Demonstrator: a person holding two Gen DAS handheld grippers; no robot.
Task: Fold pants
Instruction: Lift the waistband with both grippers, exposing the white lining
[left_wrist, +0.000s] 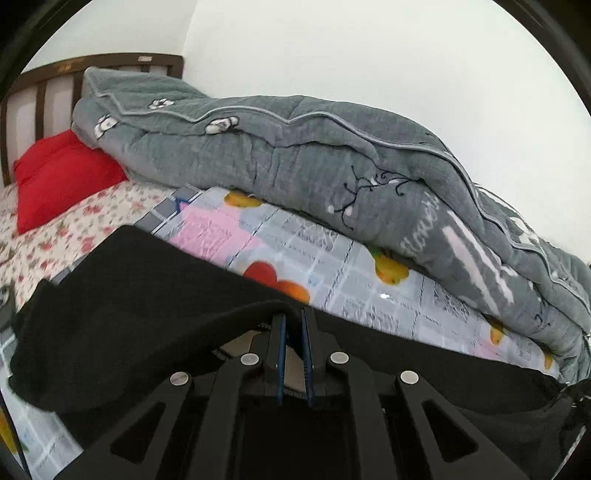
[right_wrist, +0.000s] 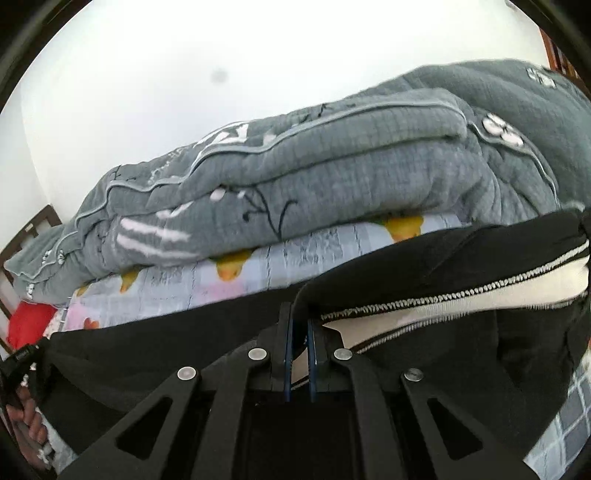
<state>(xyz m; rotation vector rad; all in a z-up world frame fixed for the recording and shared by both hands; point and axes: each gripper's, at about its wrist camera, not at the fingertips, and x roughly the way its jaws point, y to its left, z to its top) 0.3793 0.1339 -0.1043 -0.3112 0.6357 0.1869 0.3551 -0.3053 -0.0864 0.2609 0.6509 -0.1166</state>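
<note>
Black pants (left_wrist: 122, 295) lie across a bed sheet with a fruit pattern (left_wrist: 314, 254). My left gripper (left_wrist: 293, 317) is shut on a fold of the black cloth and holds it lifted off the sheet. In the right wrist view my right gripper (right_wrist: 300, 317) is shut on the pants (right_wrist: 424, 266) next to a white stripe with black stitching (right_wrist: 461, 299). The cloth hangs between the two grippers. The other gripper with the hand that holds it (right_wrist: 22, 387) shows at the lower left of the right wrist view.
A thick grey quilt (left_wrist: 332, 155) is piled along the far side of the bed against a white wall. A red pillow (left_wrist: 59, 177) lies near the wooden headboard (left_wrist: 44, 85) on a flowered sheet (left_wrist: 81, 225).
</note>
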